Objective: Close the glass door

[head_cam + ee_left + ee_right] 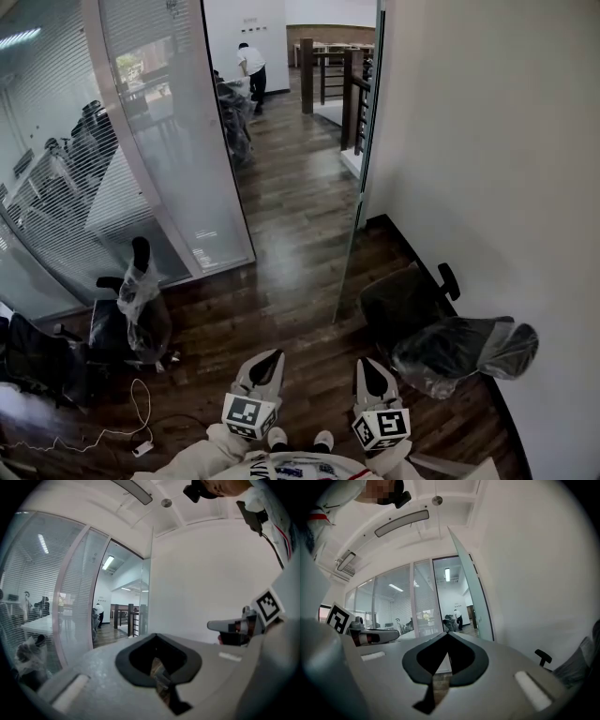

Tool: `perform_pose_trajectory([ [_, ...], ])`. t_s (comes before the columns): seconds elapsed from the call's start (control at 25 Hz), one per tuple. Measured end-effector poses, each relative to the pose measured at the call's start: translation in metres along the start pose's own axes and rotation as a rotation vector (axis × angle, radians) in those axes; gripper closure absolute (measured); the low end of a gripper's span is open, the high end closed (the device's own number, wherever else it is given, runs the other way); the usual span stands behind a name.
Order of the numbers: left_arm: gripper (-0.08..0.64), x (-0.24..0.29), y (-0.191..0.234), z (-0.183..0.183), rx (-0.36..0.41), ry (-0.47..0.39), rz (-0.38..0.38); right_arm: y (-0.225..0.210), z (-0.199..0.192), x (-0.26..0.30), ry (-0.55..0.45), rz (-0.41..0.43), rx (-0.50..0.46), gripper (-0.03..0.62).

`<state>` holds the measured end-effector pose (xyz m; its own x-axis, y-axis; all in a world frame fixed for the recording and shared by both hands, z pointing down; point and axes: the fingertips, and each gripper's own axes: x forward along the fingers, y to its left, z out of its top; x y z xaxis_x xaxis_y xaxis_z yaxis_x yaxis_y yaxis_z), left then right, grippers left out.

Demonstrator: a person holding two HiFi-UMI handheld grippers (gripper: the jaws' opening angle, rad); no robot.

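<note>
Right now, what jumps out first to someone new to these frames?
The glass door stands open, edge-on near the white wall at right. A plastic-wrapped chair sits by that wall, a second wrapped chair at left beside the striped glass partition. The left gripper and right gripper are shut, holding nothing.

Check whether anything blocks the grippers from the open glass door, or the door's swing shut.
Nothing visible does. Bare floor lies between the left gripper, the right gripper and the glass door, and on across the doorway to the glass partition. The plastic-wrapped chair sits on the door's wall side.
</note>
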<state>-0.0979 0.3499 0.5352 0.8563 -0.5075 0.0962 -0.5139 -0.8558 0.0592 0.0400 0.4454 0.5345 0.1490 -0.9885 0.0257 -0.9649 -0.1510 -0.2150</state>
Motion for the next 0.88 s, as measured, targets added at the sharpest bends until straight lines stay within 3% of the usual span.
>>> perform_pose_trajectory([
  [0.68, 0.557, 0.019, -0.041, 0.011, 0.027, -0.036, 0.02, -0.039, 0.007, -0.016, -0.02, 0.039, 0.006, 0.588],
  [0.88, 0.557, 0.02, -0.037, 0.003, 0.019, -0.012, 0.028, -0.037, 0.006, -0.011, -0.013, 0.059, -0.001, 0.588],
])
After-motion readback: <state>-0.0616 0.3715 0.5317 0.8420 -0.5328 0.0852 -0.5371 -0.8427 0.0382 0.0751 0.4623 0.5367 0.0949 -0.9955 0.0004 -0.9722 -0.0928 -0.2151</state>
